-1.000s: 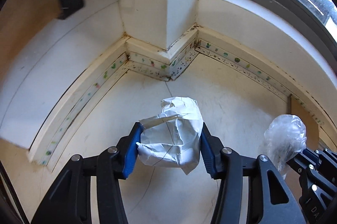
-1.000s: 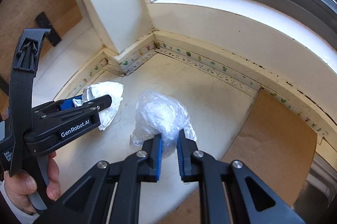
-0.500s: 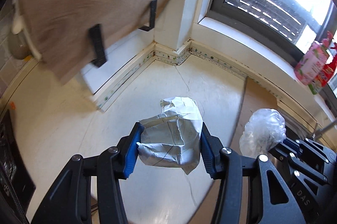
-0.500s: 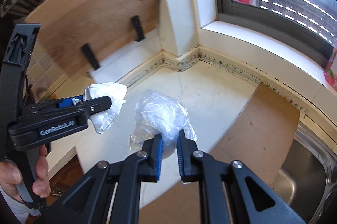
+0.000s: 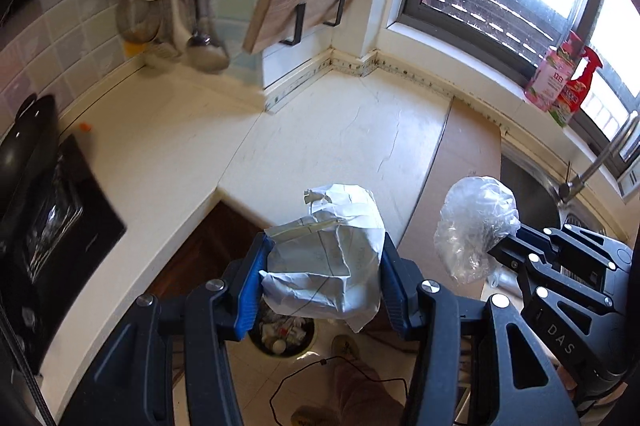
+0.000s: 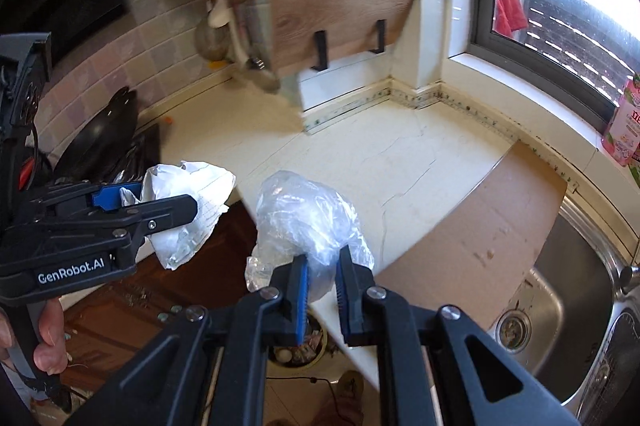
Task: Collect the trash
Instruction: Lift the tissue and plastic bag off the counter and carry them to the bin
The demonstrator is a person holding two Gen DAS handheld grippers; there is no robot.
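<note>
Now both of your loads are up off the bench (image 5: 328,129) and the thing that matters is the bin (image 5: 282,336) on the floor below. Your left hand-held gripper (image 5: 322,276) is pinching the crumpled paper wad (image 5: 328,250) across its width, a blue pad pressed into each side, and the wad bulges forward and hangs a little past the fingertips. In the left wrist view the bin's open mouth, already holding scraps, shows directly beneath that wad, just past the bench edge, so the paper lies almost straight above its target.

Your right hand-held gripper (image 6: 322,290) has its jaws drawn nearly together on the lower tail of the clear plastic bag (image 6: 304,218), with the puffed bulk of the bag standing above and ahead of the pads. In the right wrist view the bin (image 6: 298,346) peeks out under the jaws, partly hidden by the bench corner, so the bag looks slightly off to the sink (image 6: 568,310) side of the opening, though how far I cannot tell.

I judge the left hand the nearer one: it needs mostly a drop, while the right needs a small shift toward the left before release. Mind the bench edge and the cable (image 5: 320,370) trailing on the floor beside the bin.
</note>
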